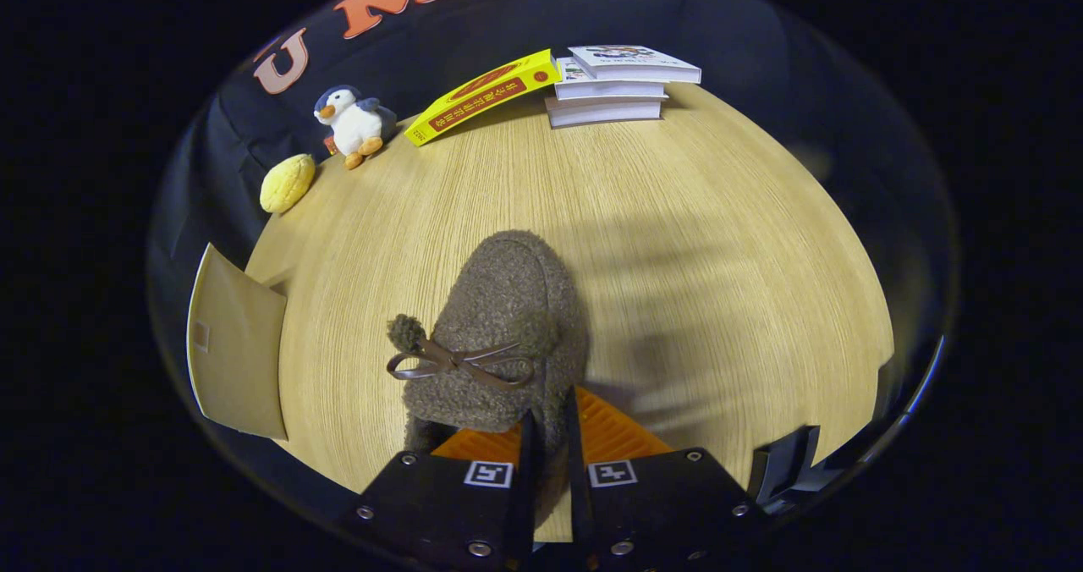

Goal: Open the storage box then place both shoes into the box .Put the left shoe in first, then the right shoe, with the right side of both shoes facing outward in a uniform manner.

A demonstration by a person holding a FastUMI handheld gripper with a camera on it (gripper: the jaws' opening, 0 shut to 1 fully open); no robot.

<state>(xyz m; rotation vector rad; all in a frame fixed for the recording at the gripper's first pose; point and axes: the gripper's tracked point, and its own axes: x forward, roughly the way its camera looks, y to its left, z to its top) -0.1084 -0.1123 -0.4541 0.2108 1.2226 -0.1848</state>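
1. Between fingers: gripper (550,437) nearly closed, pinching heel rim of fuzzy brown shoe (499,327).
2. Shoe's long axis runs straight ahead, toe away, over wooden table (719,242).
3. Box flap (233,352) off to left; likely swing that way.

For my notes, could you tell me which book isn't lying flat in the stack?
The yellow book, which leans tilted against the stack of white books, beside the penguin toy.

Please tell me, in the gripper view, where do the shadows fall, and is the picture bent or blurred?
In the gripper view, soft shadows lie on the light wooden table beside the fuzzy brown shoe pinched by the gripper; fisheye curves the table edge; the stacked white books look sharp.
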